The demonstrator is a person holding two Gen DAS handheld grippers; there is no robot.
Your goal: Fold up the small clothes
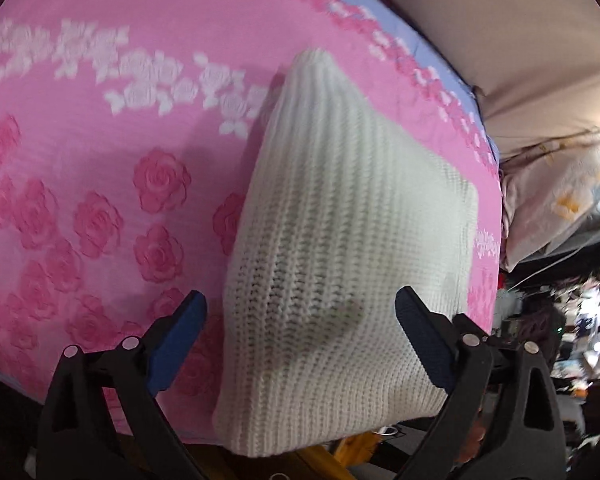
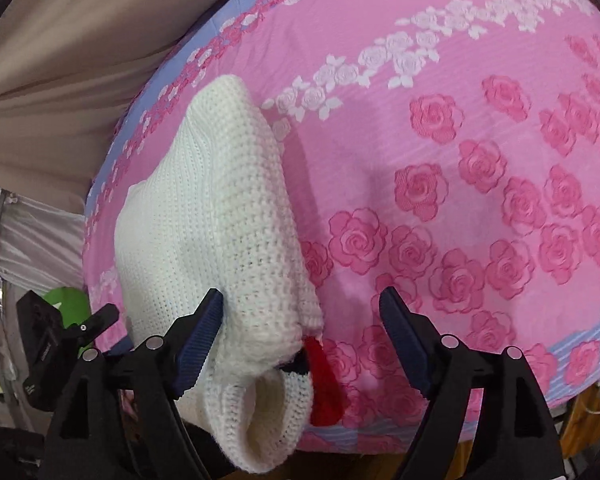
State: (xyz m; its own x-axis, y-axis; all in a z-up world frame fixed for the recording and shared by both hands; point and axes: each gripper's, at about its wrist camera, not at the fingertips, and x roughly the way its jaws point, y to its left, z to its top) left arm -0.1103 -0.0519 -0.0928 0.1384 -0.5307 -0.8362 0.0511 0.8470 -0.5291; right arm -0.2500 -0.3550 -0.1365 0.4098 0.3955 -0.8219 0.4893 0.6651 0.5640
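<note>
White knitwear, one folded piece [image 1: 340,216], lies on one pink rose bedspread [image 1: 100,160]; my two tongs, left [image 1: 300,312] and right [image 2: 300,312], gape wide, gripping nothing.

My left tool [image 1: 300,312]: black plastic arms with triangular cut-outs, silver round rivets, blue ribbed pads [image 1: 424,340]. My right tool [image 2: 300,308]: the same black arms, rivets, blue pads [image 2: 404,340].

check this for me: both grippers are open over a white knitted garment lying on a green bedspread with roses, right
Not quite. The bedspread is pink with roses, not green, as both wrist views show. The rest holds: the left gripper and the right gripper both stand open, pressing on nothing, over the white knitted garment lying on it.
</note>
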